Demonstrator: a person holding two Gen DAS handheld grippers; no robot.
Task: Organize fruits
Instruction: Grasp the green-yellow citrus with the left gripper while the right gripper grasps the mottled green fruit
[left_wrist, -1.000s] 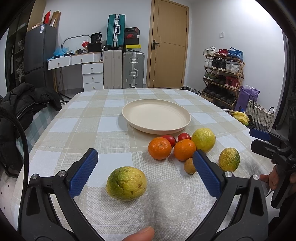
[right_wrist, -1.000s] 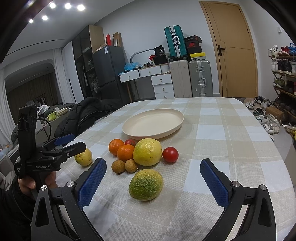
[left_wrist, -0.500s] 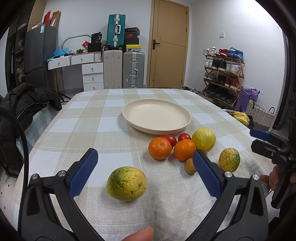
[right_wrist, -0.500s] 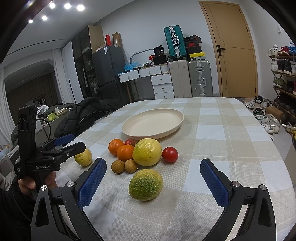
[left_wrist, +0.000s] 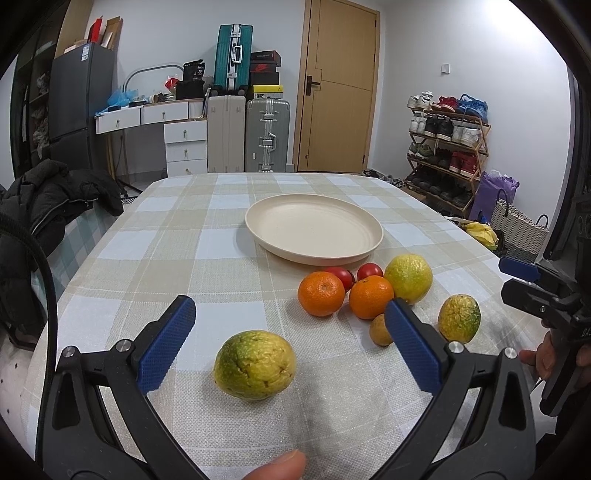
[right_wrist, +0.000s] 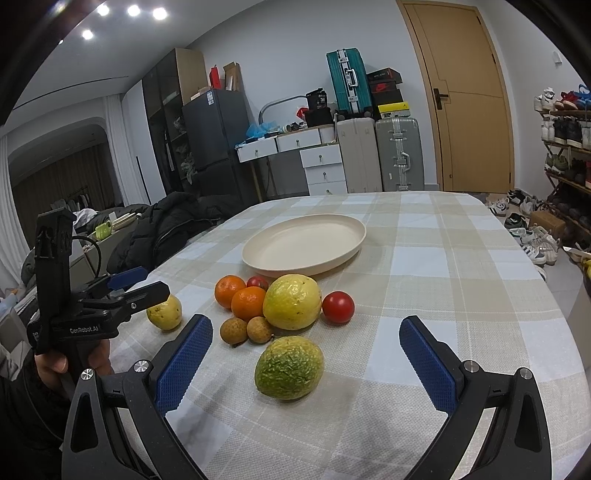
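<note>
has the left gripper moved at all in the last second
No. In the left wrist view the left gripper frames the yellow-green fruit and the cream plate exactly as before, jaws open.

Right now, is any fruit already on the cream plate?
No, the cream plate is bare in the left wrist view, and the oranges and other fruit lie on the tablecloth in front of it.

With its blue jaws spread wide, the right gripper (right_wrist: 306, 360) frames a green-yellow fruit (right_wrist: 289, 367) lying just in front of the fruit cluster (right_wrist: 275, 306), beyond which sits the empty cream plate (right_wrist: 354, 243), while the left gripper (right_wrist: 136, 284) hovers left of the cluster.
</note>
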